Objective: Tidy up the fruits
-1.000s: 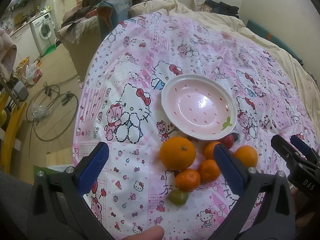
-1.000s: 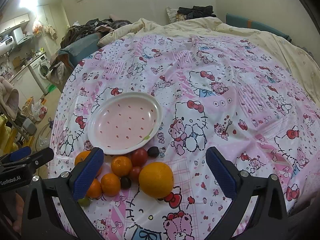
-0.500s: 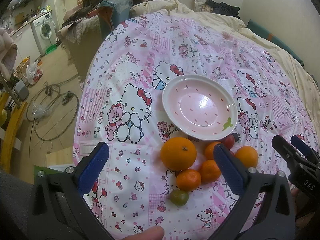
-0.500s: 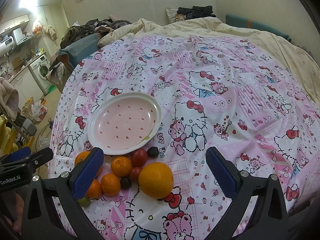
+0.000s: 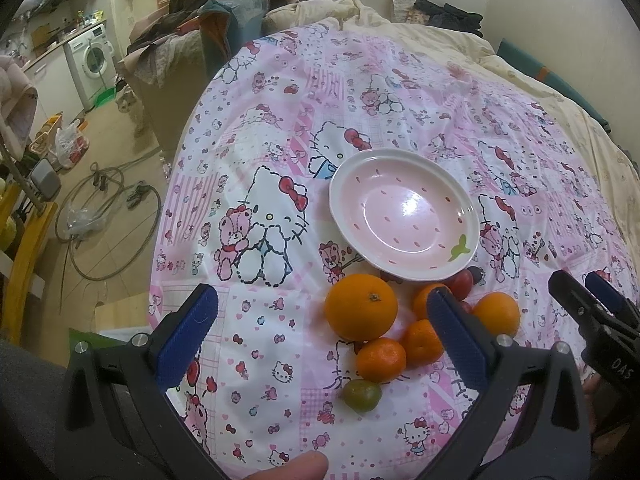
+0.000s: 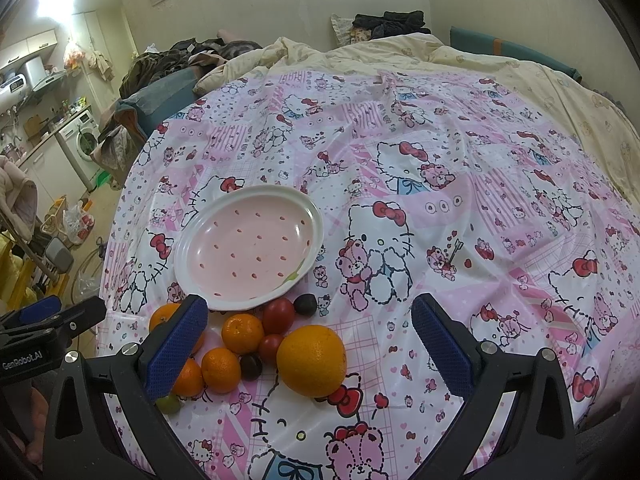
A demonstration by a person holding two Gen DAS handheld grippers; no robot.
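Observation:
An empty pink plate (image 5: 404,220) (image 6: 248,248) sits on the Hello Kitty cloth. Just in front of it lies a cluster of fruit: two large oranges (image 5: 361,306) (image 6: 311,361), several small tangerines (image 5: 381,359) (image 6: 242,333), red tomatoes (image 6: 278,315), dark plums (image 6: 305,304) and a green fruit (image 5: 362,395). My left gripper (image 5: 320,344) is open and empty above the near edge, left of the fruit. My right gripper (image 6: 308,344) is open and empty, hovering over the fruit cluster; it also shows in the left wrist view (image 5: 588,292).
The cloth (image 6: 440,208) covers a bed with a cream duvet (image 6: 520,72) behind. The bed's left edge drops to a floor with cables (image 5: 108,216), a washing machine (image 5: 94,60) and piled clothes (image 5: 224,8).
Both grippers have held nearly still; the left view has drifted very slightly. Nothing was grasped or moved.

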